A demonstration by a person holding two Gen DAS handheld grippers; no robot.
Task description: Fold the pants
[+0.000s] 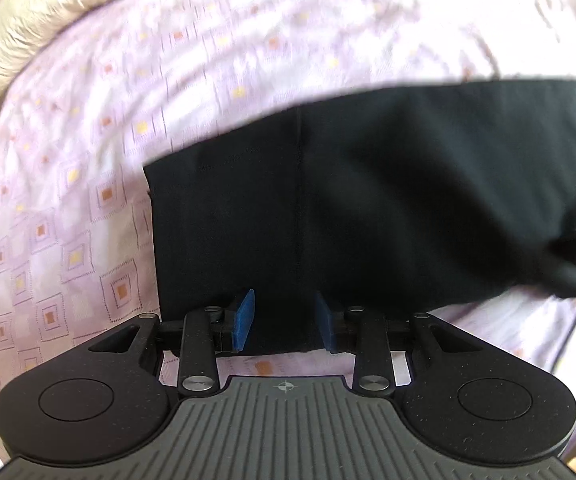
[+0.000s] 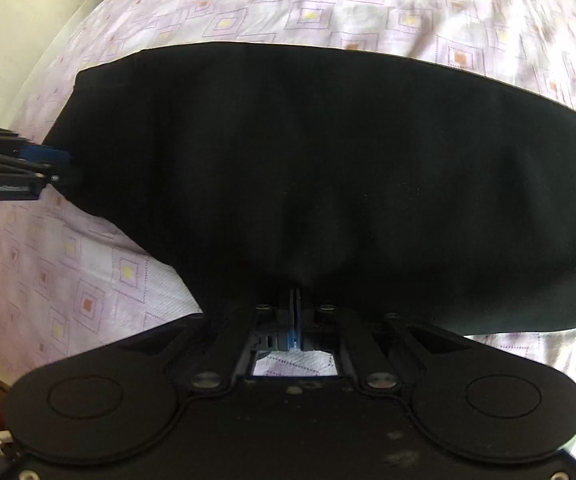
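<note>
Black pants (image 1: 368, 200) lie spread on a bed with a lilac patterned sheet (image 1: 87, 120). In the left wrist view my left gripper (image 1: 283, 322) is open, its blue pads (image 1: 244, 320) on either side of the near edge of the pants, by a seam. In the right wrist view the pants (image 2: 328, 160) fill the middle. My right gripper (image 2: 295, 316) is shut on the near edge of the pants, blue pads pressed together. The left gripper (image 2: 53, 164) shows at the left edge of that view, at the pants' left end.
A beige pillow or duvet (image 1: 47, 8) lies at the far left of the bed. The sheet (image 2: 67, 272) surrounds the pants on all sides. A pale wall or bed edge (image 2: 19, 20) runs at the upper left of the right wrist view.
</note>
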